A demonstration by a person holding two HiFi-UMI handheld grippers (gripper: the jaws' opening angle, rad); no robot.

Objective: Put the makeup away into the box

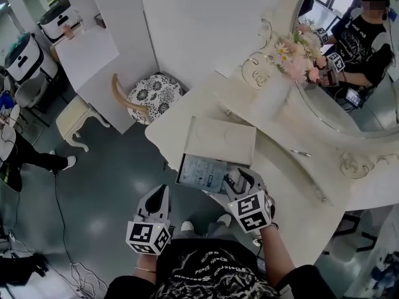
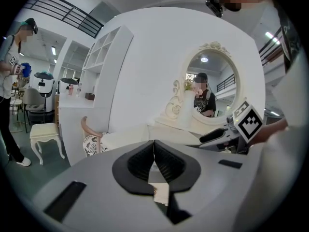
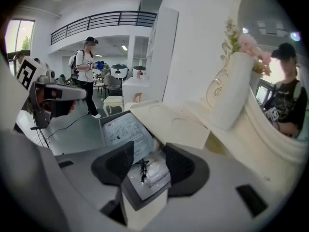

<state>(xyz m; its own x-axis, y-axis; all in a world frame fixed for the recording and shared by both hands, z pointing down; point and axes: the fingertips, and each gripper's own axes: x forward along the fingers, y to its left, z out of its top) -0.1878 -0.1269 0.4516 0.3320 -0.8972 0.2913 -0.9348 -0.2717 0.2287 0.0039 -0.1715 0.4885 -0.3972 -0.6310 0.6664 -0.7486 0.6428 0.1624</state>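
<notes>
A grey box (image 1: 187,180) sits open at the near edge of the white dressing table (image 1: 293,179), with a printed sheet (image 1: 202,172) lying in it and its cream lid (image 1: 221,141) flat behind. My right gripper (image 1: 240,180) hangs over the box's right end. In the right gripper view its jaws (image 3: 145,164) stand wide, and a small flat makeup packet (image 3: 148,175) with black print lies between the pads with a gap on each side. My left gripper (image 1: 159,193) is off the table's left edge over the floor, its pads (image 2: 147,161) pressed together on nothing.
A vase of pink flowers (image 1: 293,58) stands by the oval mirror (image 1: 358,114), which reflects a person. A small metal piece (image 1: 300,153) lies on the tabletop. A chair with a patterned cushion (image 1: 153,95) and a cream stool (image 1: 75,123) stand on the floor to the left.
</notes>
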